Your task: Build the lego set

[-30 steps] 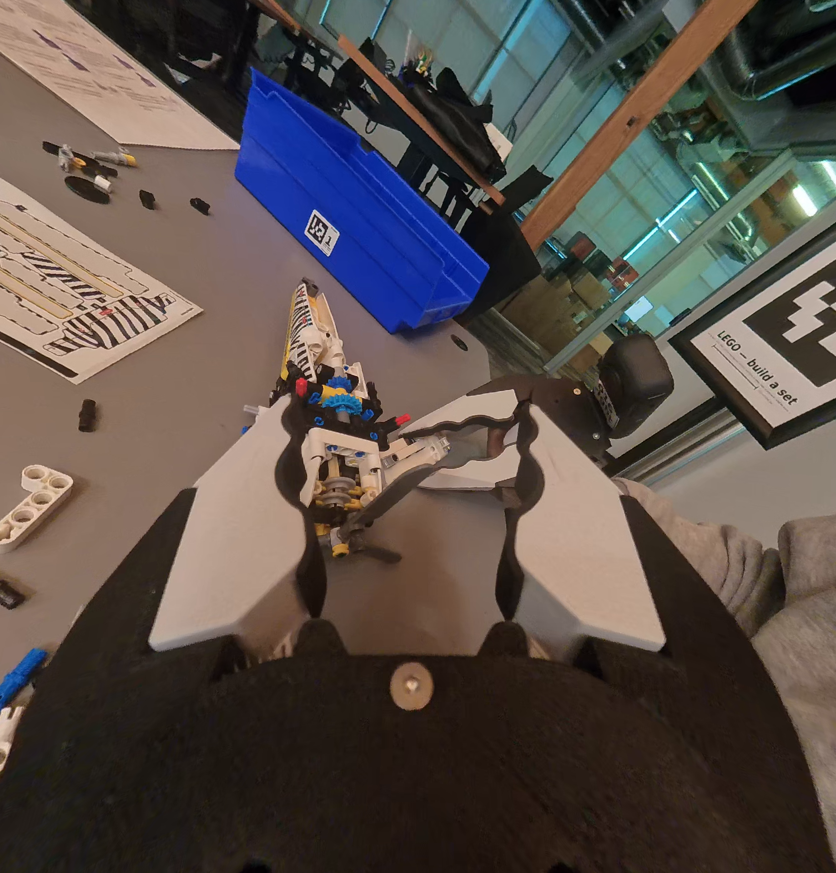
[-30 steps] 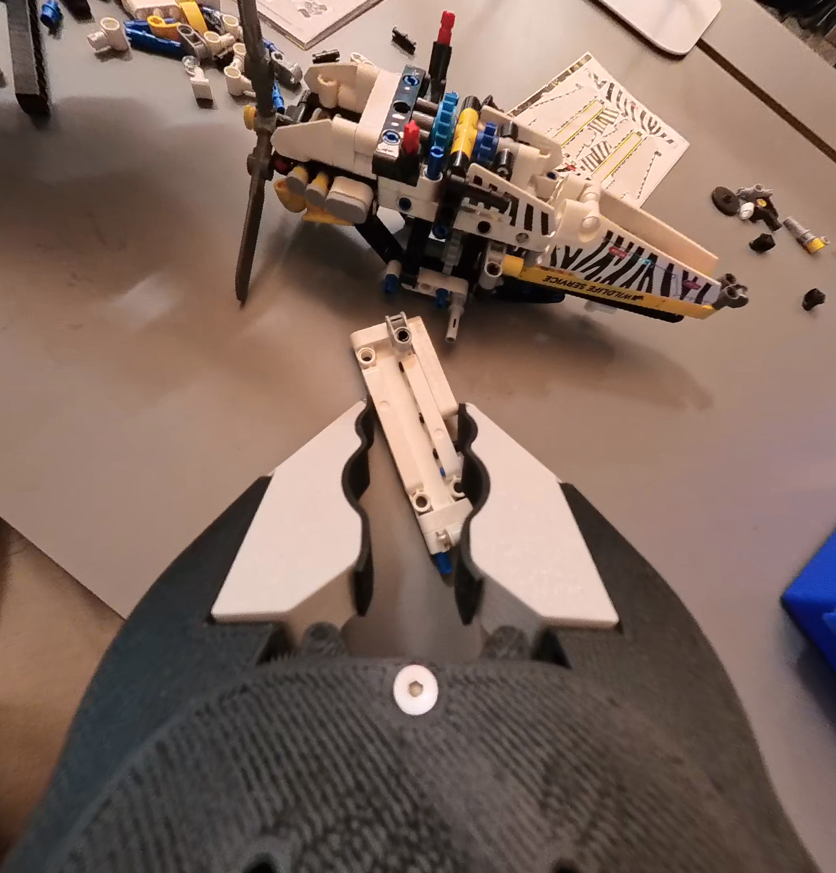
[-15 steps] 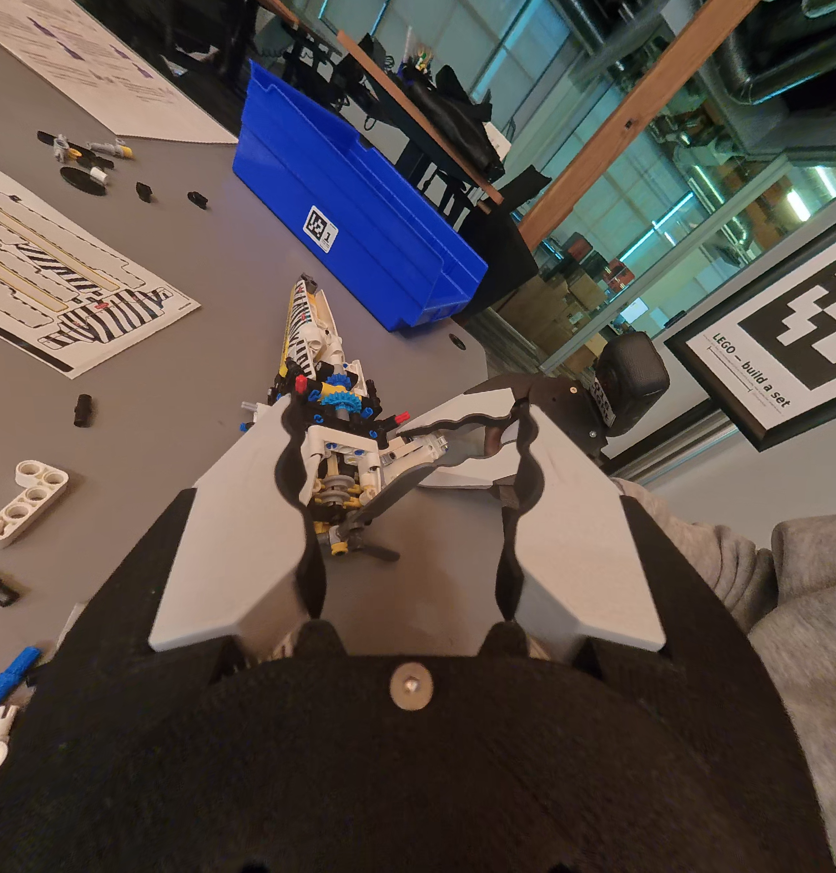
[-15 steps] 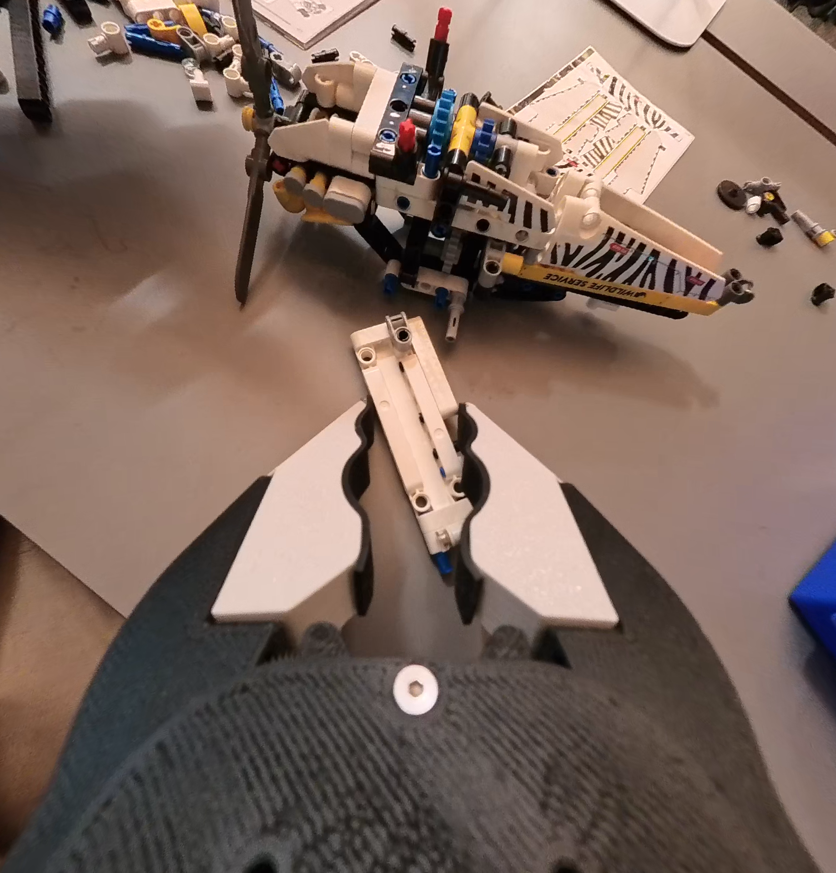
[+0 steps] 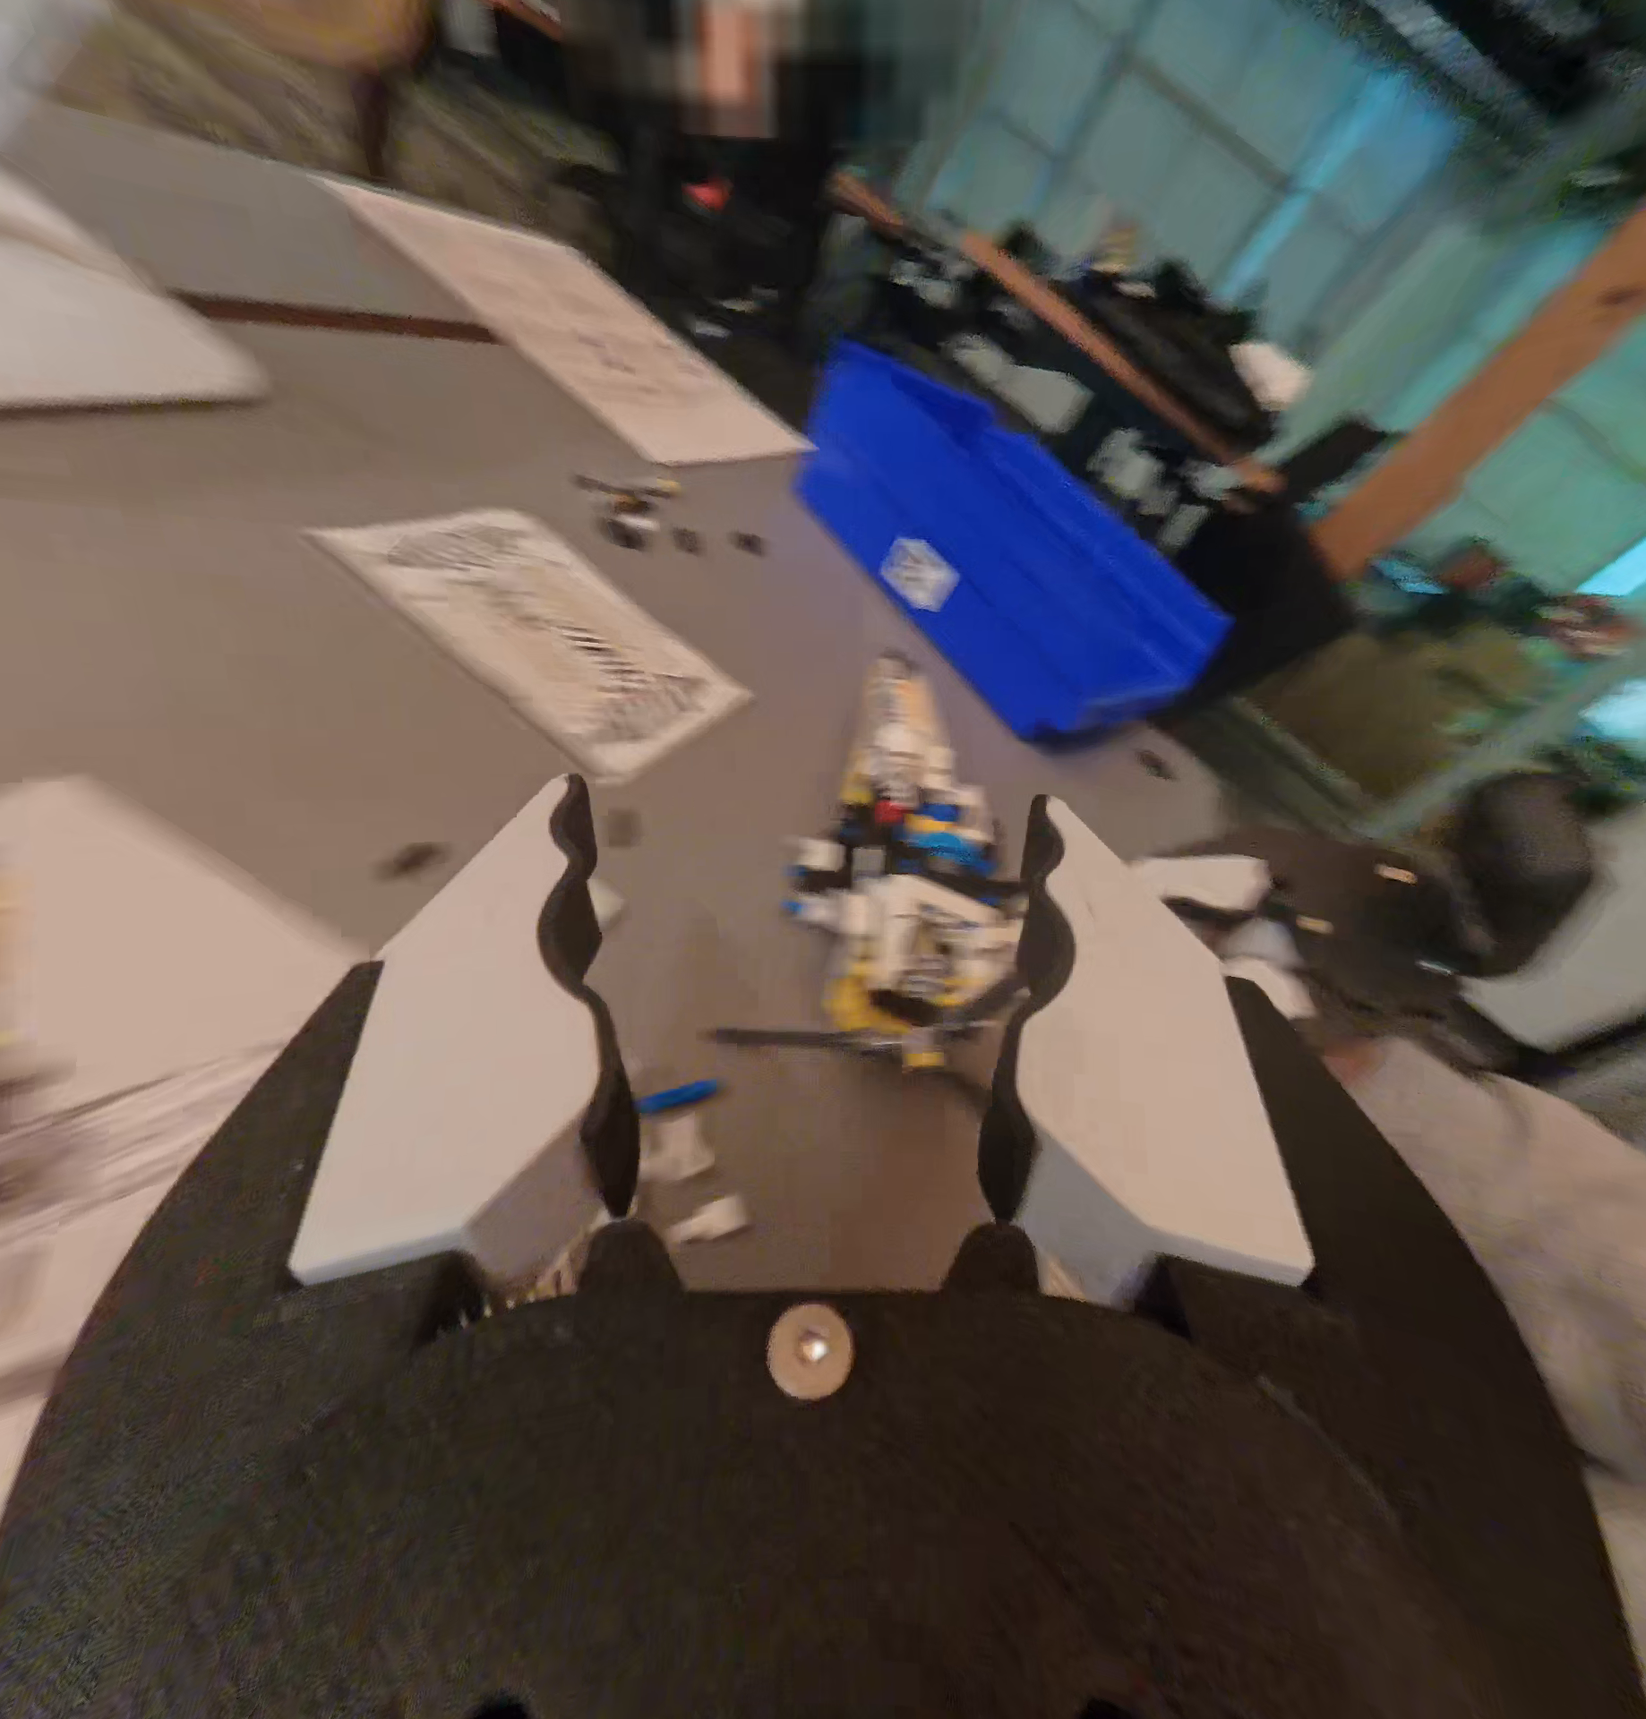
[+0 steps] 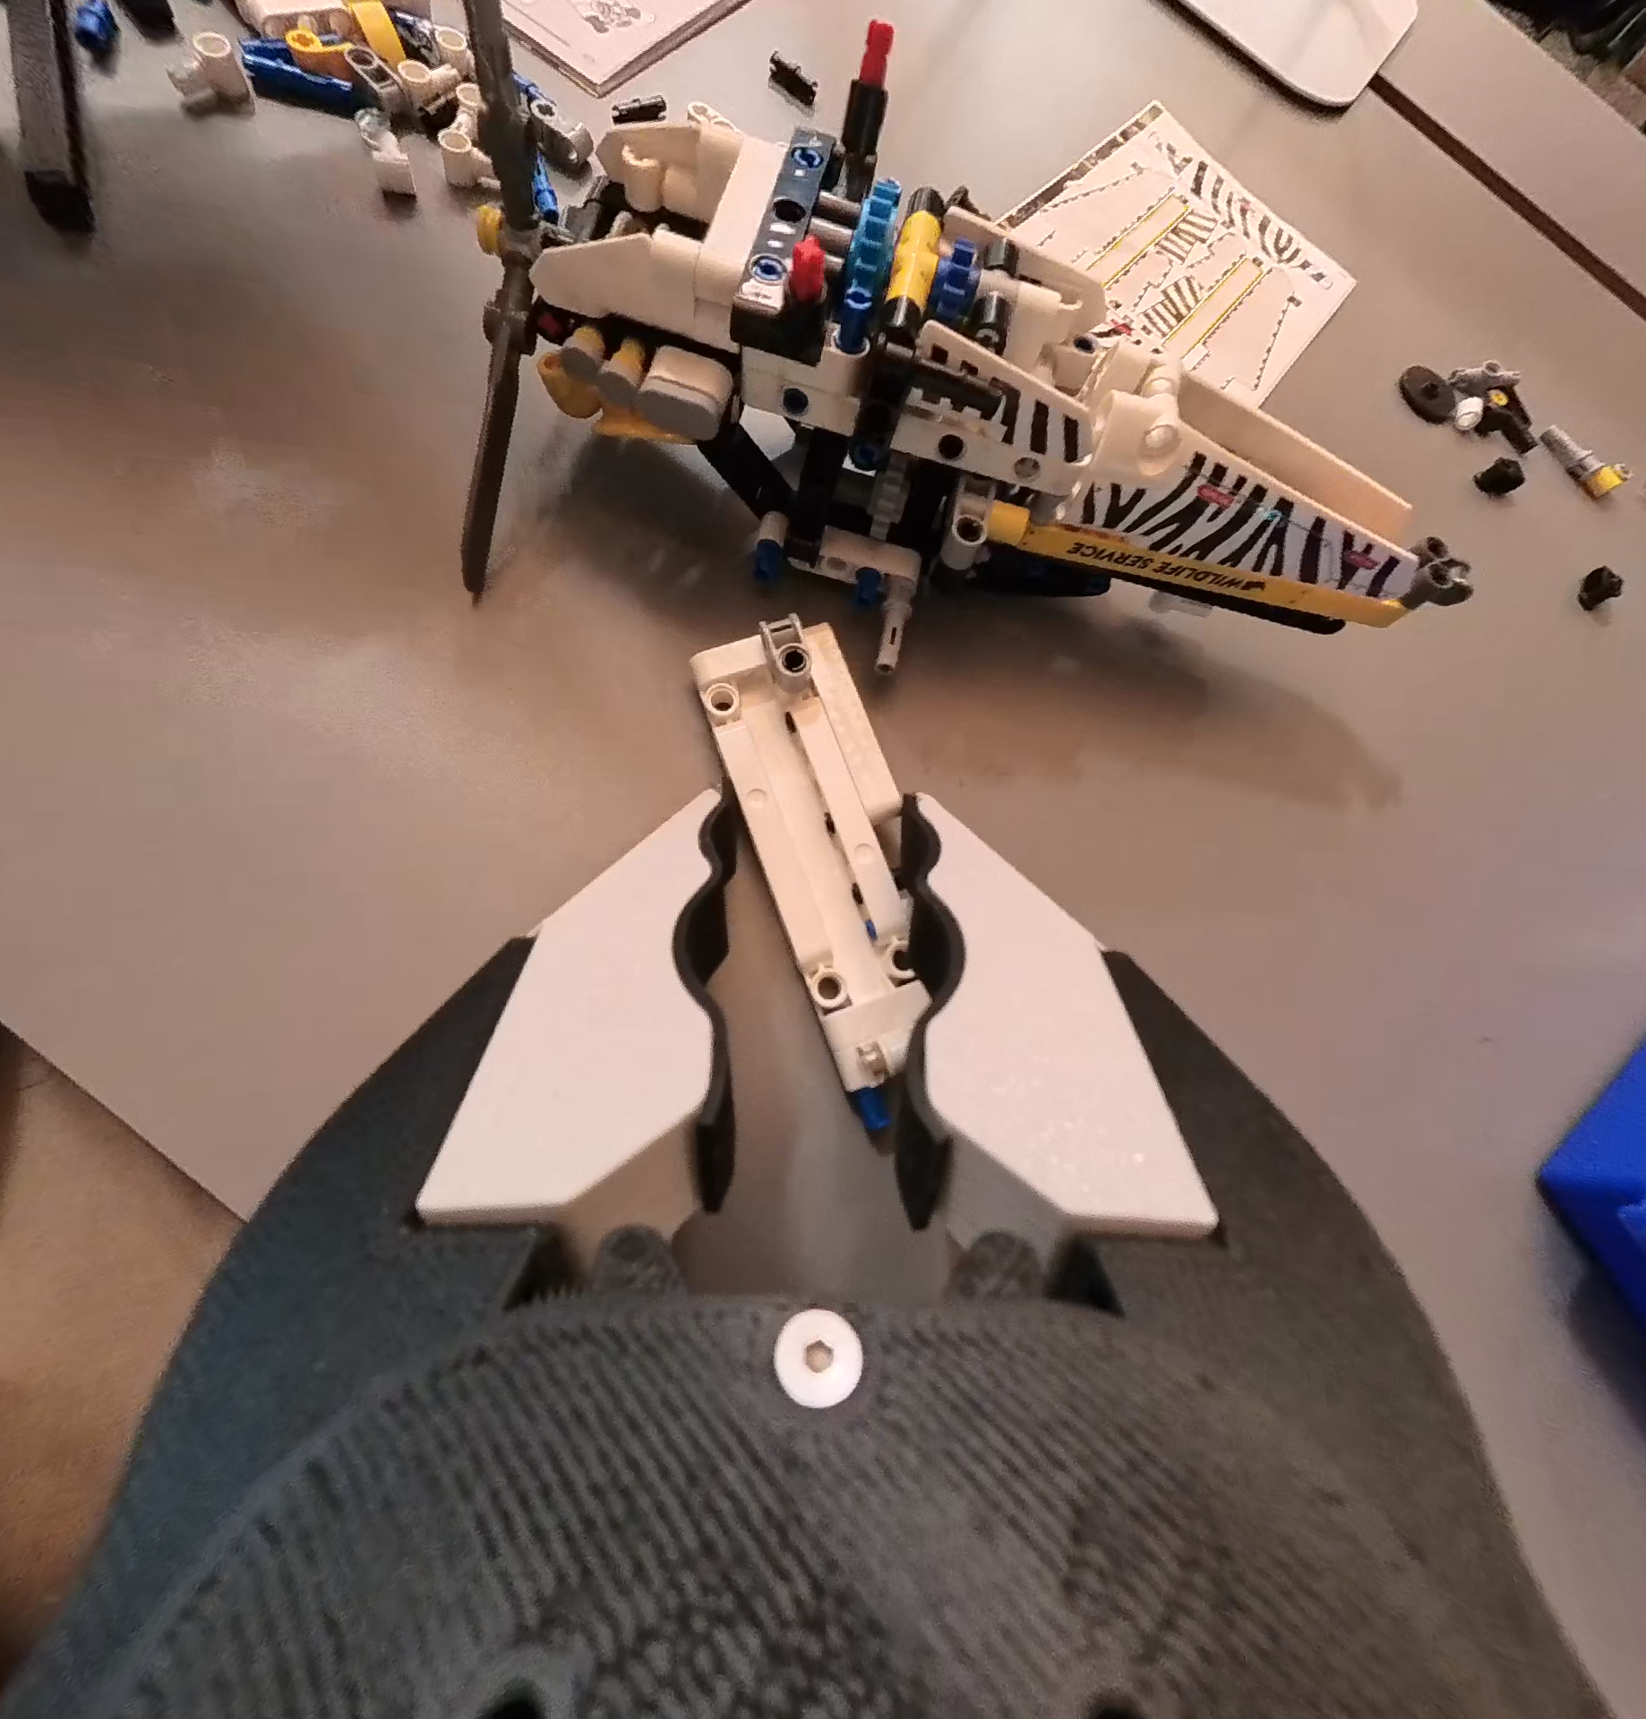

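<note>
I've got the grey table (image 6: 242, 651) filling my right camera, and the plane model (image 6: 894, 372) lying on it is my landmark. Its body looks well along: nose propeller fitted, gears and pins in the middle, zebra-striped tail boom done. No wings that I can see, so I judge a good part is left.

Beyond the plane's tail lies the sticker sheet (image 6: 1191, 233); off to the tail's side, in my left camera, sits the blue bin (image 5: 1005, 549).

Just in front of the plane's belly, my right claw (image 6: 815, 828) is clamped on a white panel piece (image 6: 805, 819), held clear of the model and not yet attached. I reckon that's the next section to go on.

My left claw (image 5: 801, 930) hangs above the table short of the plane's nose, jaws wide and empty.

Behind the plane's nose, a heap of loose parts (image 6: 363, 74) waits unused.

The left camera is badly smeared, so small bits there are anyone's guess. The plane's far side is hidden, and the panel's underside too.
</note>
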`<state>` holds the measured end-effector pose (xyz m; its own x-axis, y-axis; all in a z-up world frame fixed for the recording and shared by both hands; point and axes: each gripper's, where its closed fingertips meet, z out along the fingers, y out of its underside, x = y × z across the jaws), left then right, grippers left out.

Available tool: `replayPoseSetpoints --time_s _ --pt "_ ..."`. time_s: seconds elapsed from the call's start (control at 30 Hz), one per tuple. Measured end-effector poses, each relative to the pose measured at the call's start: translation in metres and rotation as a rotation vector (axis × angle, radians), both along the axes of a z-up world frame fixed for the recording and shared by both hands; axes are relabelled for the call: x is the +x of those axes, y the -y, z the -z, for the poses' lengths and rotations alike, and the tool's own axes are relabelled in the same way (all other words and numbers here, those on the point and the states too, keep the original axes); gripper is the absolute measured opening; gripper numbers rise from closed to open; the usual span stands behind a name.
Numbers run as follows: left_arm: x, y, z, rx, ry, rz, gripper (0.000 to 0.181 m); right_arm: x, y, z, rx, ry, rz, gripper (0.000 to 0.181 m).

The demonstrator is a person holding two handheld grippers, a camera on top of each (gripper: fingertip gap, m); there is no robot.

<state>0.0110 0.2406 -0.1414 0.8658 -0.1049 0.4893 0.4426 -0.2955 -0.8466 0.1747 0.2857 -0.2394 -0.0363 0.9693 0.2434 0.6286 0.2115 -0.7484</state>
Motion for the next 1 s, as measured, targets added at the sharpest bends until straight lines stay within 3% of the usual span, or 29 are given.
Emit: replayPoseSetpoints --time_s 0.07,0.17,0.3,0.4,0.5,0.57,0.67,0.77,0.93,1.0 --pt "-0.063 0.024 -0.002 -0.061 -0.074 -0.188 0.092 0.0 0.0 0.0 0.013 -0.002 0.0 0.034" --pt "-0.152 0.088 -0.001 -0.22 -0.099 -0.433 0.092 0.0 0.0 -0.001 0.03 -0.006 0.0 0.034" --pt "-0.225 0.193 0.034 -0.606 -0.139 -0.704 0.092 0.0 0.0 -0.001 0.028 -0.006 0.0 0.034" --pt "-0.233 0.22 0.055 -0.698 -0.073 -0.722 0.098 0.0 0.0 -0.001 0.026 -0.005 0.0 0.034" --pt "-0.228 0.231 0.087 -0.845 -0.052 -0.672 0.119 0.0 0.0 -0.001 0.031 -0.007 0.0 0.034" --pt "-0.224 0.23 0.102 -0.897 -0.055 -0.633 0.122 0.0 0.0 -0.001 0.037 -0.009 0.0 0.034" --pt "-0.225 0.224 0.107 -0.881 -0.062 -0.618 0.115 0.0 0.0 -0.001 0.044 -0.011 0.0 0.034" --pt "-0.229 0.23 0.107 -0.912 -0.111 -0.638 0.085 0.0 0.0 -0.002 0.049 -0.013 0.0 0.034" --pt "-0.228 0.228 0.108 -0.922 -0.155 -0.625 0.071 0.0 0.0 -0.002 0.061 -0.016 0.0 0.034" --pt "-0.227 0.223 0.107 -0.903 -0.161 -0.618 0.05 0.0 0.0 -0.003 0.068 -0.019 0.0 0.034"
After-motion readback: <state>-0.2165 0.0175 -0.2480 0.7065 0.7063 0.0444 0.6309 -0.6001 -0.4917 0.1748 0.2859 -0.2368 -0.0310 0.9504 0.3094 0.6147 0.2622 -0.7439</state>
